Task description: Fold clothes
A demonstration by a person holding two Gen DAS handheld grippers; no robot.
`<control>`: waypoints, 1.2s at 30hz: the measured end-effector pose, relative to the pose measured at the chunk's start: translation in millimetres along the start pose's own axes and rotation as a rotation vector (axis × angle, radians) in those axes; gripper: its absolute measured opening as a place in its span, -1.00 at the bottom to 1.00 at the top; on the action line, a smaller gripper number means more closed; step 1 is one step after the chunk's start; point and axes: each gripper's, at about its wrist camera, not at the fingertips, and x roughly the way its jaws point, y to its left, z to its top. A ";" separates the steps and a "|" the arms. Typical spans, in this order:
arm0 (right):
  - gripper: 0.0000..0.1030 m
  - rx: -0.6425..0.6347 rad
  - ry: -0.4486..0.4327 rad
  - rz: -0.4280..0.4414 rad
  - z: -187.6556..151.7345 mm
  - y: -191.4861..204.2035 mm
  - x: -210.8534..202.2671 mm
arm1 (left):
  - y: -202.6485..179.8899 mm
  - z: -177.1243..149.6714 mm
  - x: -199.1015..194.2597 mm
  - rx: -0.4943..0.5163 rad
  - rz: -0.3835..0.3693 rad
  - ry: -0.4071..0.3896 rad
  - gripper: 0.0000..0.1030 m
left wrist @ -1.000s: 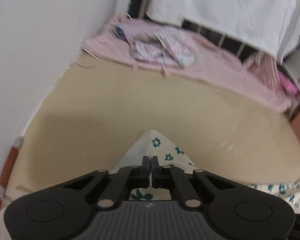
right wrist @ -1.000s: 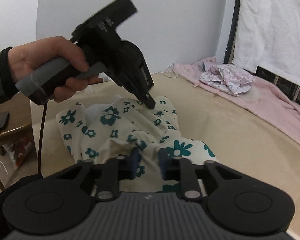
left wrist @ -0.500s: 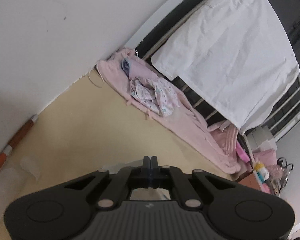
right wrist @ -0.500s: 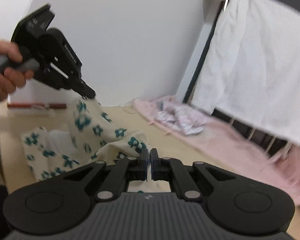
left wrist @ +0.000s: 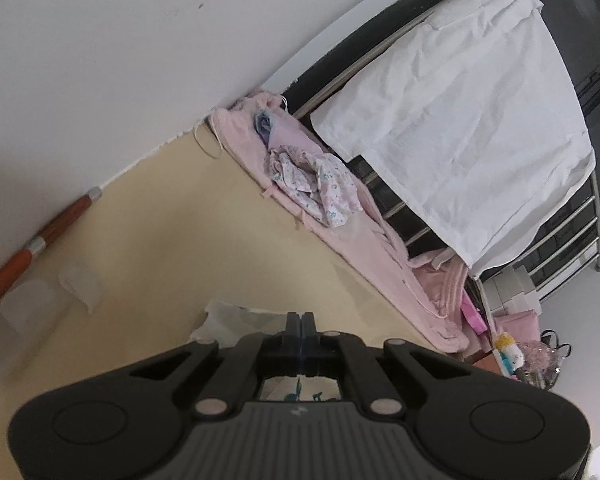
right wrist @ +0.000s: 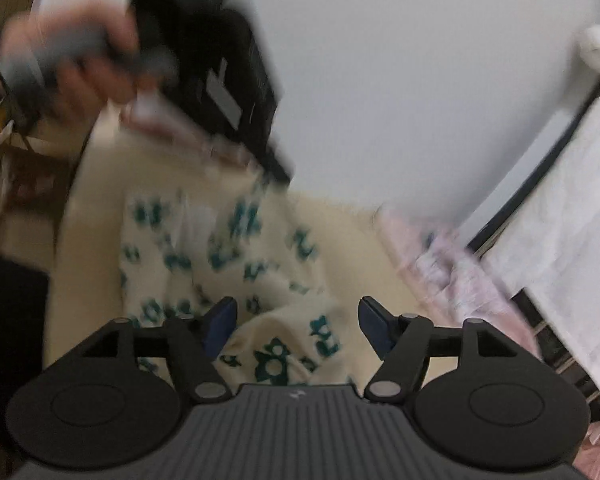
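A cream garment with teal flowers (right wrist: 236, 256) hangs in the air over the beige mattress (right wrist: 348, 236). My left gripper (right wrist: 278, 174), blurred in the right wrist view, is shut on its upper edge and holds it up. In the left wrist view my left gripper (left wrist: 300, 320) has its fingers pressed together, with a pale edge of the garment (left wrist: 236, 320) showing beyond them. My right gripper (right wrist: 296, 320) is open, its blue pads apart on either side of a fold of the garment (right wrist: 296, 344), not gripping it.
A pink blanket (left wrist: 364, 240) runs along the far edge of the mattress (left wrist: 172, 216) with a crumpled floral garment (left wrist: 316, 180) on it. A white sheet (left wrist: 460, 120) hangs over a metal bed rail. An orange pole (left wrist: 40, 240) lies by the white wall.
My right gripper has opened and let go of the flowered garment. My left gripper has lifted its edge higher and tilted, keeping hold.
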 end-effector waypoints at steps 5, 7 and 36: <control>-0.86 0.045 -0.014 -0.213 5.2 -2.2 2.4 | 2.2 -13.8 0.9 0.071 0.136 0.018 -1.00; -0.86 -0.049 -0.028 -0.310 -1.2 19.0 -4.8 | 7.7 -23.2 3.7 0.099 0.202 0.034 -1.00; -0.48 0.280 -0.082 -0.058 -23.2 12.3 -45.2 | -34.4 1.5 58.8 0.317 0.338 0.071 -1.00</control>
